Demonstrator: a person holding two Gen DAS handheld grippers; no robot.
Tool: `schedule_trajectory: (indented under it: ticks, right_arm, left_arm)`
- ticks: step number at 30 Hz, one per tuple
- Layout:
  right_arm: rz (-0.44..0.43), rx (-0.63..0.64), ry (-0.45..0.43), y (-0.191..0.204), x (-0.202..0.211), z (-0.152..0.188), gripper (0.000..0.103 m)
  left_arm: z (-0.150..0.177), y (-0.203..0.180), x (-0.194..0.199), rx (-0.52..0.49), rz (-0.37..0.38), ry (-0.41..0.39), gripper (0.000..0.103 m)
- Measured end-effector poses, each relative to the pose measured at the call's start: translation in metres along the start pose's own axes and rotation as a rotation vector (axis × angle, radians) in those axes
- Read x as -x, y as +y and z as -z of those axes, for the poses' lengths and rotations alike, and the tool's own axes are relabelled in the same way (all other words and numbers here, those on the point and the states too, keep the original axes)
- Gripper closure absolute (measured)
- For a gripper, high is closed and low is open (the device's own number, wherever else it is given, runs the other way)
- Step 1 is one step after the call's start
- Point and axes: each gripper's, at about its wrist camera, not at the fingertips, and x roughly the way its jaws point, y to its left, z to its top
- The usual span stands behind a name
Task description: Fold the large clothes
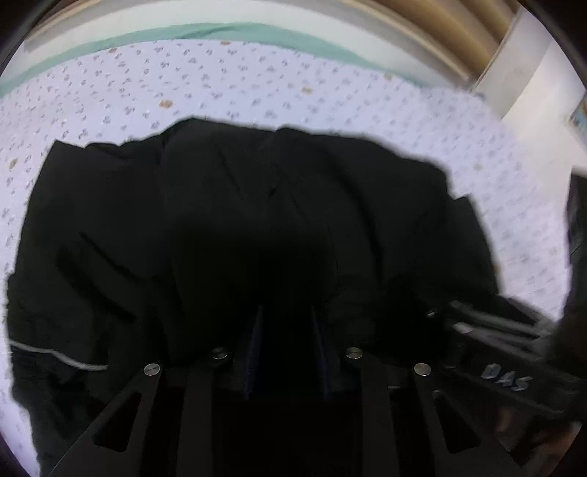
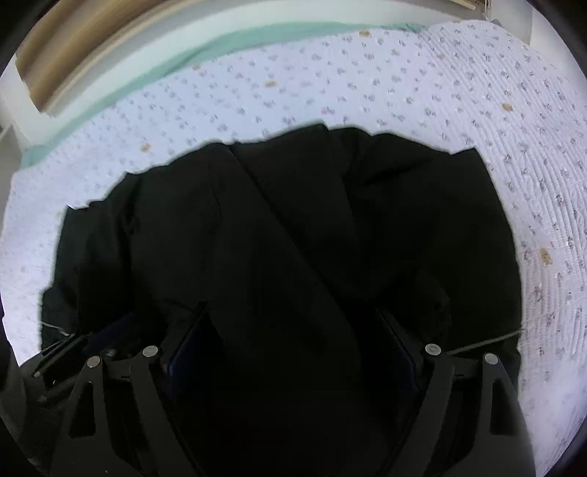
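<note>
black garment spread on the bed, both grippers low over it

a large black garment [image 1: 256, 220] is seen lying on a bed [image 1: 256, 84] covered with a pale quilt printed with small sprigs; a green sheet [image 1: 227, 31] shows along the far edge at 12 o'clock. in the left wrist view the garment fills the middle of the frame, with a thin grey stripe [image 1: 58, 356] at 8 o'clock. the left gripper [image 1: 288, 315] is pointed down at the dark cloth, its jaws set narrow; whether cloth is pinched between them cannot be told, as everything there is black on black. at 4 o'clock in that view part of the other tool is seen, blurred.

in the right wrist view the garment [image 2: 293, 220] is again spread across the centre, folds running from 12 towards 6 o'clock. the right gripper [image 2: 293, 315] is held with its jaws wide apart, black cloth lying between and beneath them, not pressed.
</note>
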Motion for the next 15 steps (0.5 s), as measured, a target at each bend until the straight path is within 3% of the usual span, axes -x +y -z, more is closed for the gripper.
schedule_trajectory:
  ticks: [4,7,11,15]
  right_arm:
    - [0.028,0.008,0.043,0.003,-0.017,0.001,0.011]
    - [0.009,-0.005,0.106,0.002,-0.010,-0.007,0.011]
    - [-0.050,-0.066,0.130,-0.009,0.022,-0.011,0.013]
    - [-0.059,-0.072,0.070,-0.018,0.079,-0.001,0.013]
  left_arm:
    - [-0.001,-0.005,-0.011,-0.027,-0.044,0.025,0.075]
    - [-0.012,0.003,-0.008,0.005,-0.007,0.097,0.076]
    - [-0.028,0.013,0.009,0.084,0.013,0.162,0.076]
    - [-0.024,0.004,0.056,0.072,0.002,0.117,0.076]
